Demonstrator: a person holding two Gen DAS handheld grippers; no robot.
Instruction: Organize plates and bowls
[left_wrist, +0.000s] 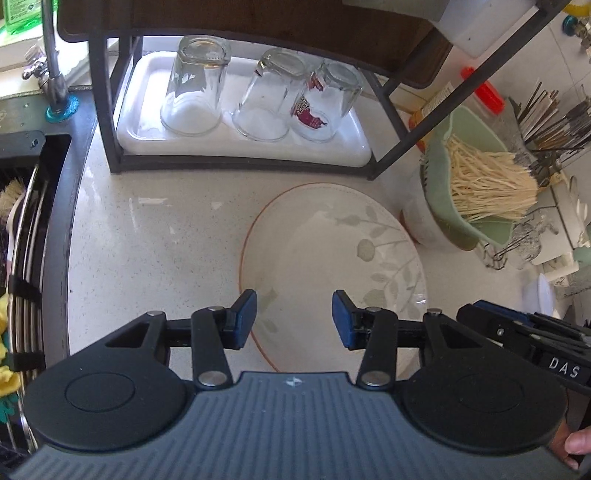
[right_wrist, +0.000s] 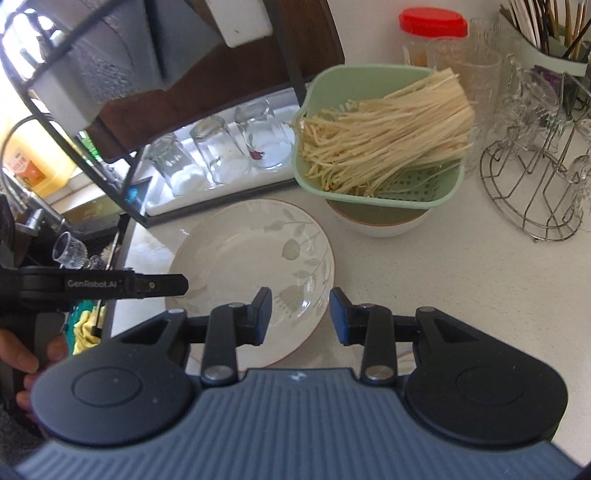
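Observation:
A white plate with a grey leaf pattern and a thin orange rim (left_wrist: 325, 251) lies flat on the pale counter; it also shows in the right wrist view (right_wrist: 243, 258). My left gripper (left_wrist: 294, 319) is open and empty above the plate's near part. My right gripper (right_wrist: 300, 315) is open and empty over the plate's near right edge. A white bowl (right_wrist: 380, 225) stands behind the plate with a green strainer basket (right_wrist: 373, 92) of pale noodles resting in it; the basket also shows in the left wrist view (left_wrist: 476, 221).
A black shelf frame (left_wrist: 110, 110) holds a white tray (left_wrist: 147, 96) with three upturned glasses (left_wrist: 195, 88). The sink with a rack (left_wrist: 26, 258) lies left. A wire glass stand (right_wrist: 535, 177), a red-lidded jar (right_wrist: 432, 33) and a chopstick holder (right_wrist: 543, 40) stand right.

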